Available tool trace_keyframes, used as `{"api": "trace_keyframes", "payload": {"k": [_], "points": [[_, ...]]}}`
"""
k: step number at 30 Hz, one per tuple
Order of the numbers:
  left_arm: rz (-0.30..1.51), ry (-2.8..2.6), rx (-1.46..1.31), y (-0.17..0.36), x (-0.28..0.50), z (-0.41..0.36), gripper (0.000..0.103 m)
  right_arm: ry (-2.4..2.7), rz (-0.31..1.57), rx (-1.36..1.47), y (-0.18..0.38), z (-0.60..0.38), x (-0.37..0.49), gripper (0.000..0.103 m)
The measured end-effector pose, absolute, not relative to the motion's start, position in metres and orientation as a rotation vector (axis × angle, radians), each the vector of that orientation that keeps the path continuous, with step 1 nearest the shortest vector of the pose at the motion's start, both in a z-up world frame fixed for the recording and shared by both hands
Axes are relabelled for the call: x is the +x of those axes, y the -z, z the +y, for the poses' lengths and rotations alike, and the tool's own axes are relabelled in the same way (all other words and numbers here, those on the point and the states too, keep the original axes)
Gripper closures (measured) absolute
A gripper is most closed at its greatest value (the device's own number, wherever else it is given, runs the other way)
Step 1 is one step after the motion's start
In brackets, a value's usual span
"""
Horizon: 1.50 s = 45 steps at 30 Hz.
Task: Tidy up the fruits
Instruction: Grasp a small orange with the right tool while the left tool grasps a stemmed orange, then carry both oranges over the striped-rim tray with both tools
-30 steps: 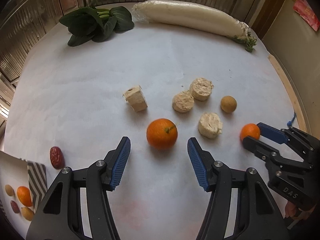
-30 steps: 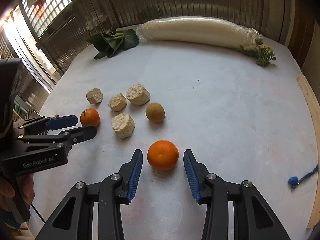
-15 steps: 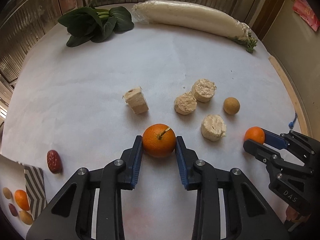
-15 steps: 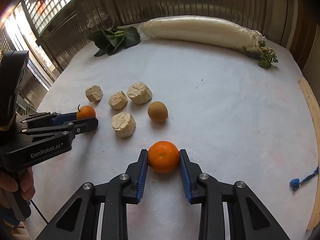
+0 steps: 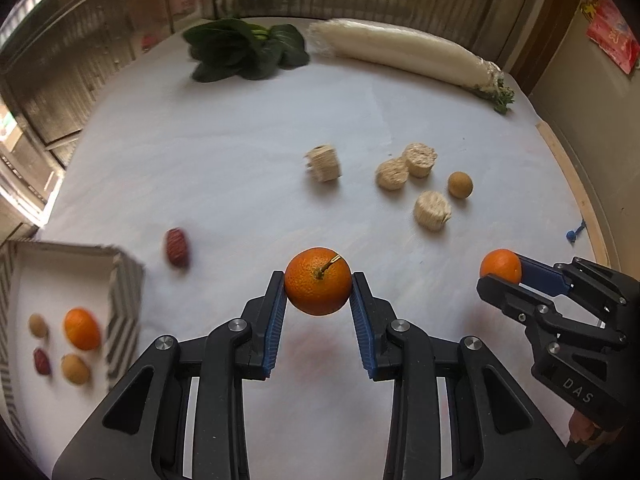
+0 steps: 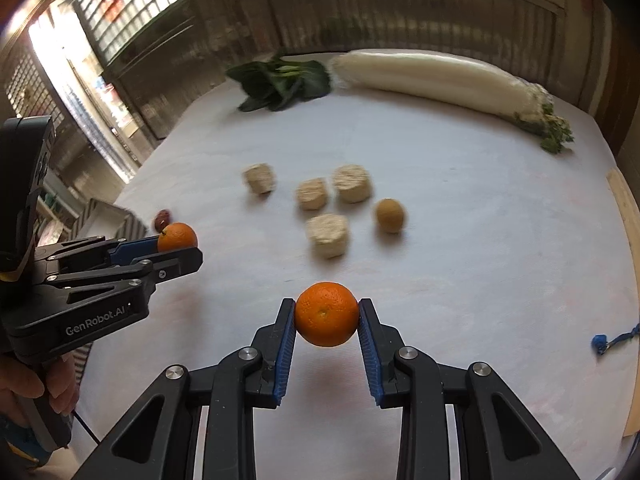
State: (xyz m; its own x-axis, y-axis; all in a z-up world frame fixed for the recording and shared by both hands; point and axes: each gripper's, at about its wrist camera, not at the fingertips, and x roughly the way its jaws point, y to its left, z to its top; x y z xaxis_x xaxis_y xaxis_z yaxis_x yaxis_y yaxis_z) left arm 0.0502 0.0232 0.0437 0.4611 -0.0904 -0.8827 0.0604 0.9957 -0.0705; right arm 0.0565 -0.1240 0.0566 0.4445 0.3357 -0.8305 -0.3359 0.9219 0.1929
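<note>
My left gripper (image 5: 318, 280) is shut on an orange with a stem (image 5: 318, 282) and holds it above the white tablecloth. My right gripper (image 6: 327, 314) is shut on a second orange (image 6: 327, 314), also lifted off the cloth; it shows at the right of the left wrist view (image 5: 501, 266). The left gripper with its orange (image 6: 177, 237) shows at the left of the right wrist view. A striped tray (image 5: 124, 296) at the left holds an orange, a red date and two small brown fruits. A red date (image 5: 177, 247) and a brown longan (image 5: 460, 185) lie on the cloth.
Several beige cut root pieces (image 5: 432, 211) lie mid-table. A long white radish (image 5: 404, 54) and leafy greens (image 5: 244, 52) lie at the far edge. A blue cord end (image 6: 602, 340) is at the right edge.
Both grippers closed on their oranges and have lifted them off the cloth. The left gripper has swung left, bringing the tray more into view.
</note>
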Motion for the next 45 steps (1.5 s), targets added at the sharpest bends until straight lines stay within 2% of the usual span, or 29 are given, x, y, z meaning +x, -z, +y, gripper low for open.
{"api": "trace_keyframes", "payload": {"k": [20, 45], "points": [[1.036, -0.038, -0.053, -0.073, -0.005, 0.092, 0.072, -0.567, 0.987, -0.103, -0.078, -0.028, 0.019, 0.073], [1.0, -0.184, -0.128, -0.083, -0.051, 0.182, 0.072, -0.728, 0.962, -0.22, -0.088, 0.075, -0.004, 0.073]]}}
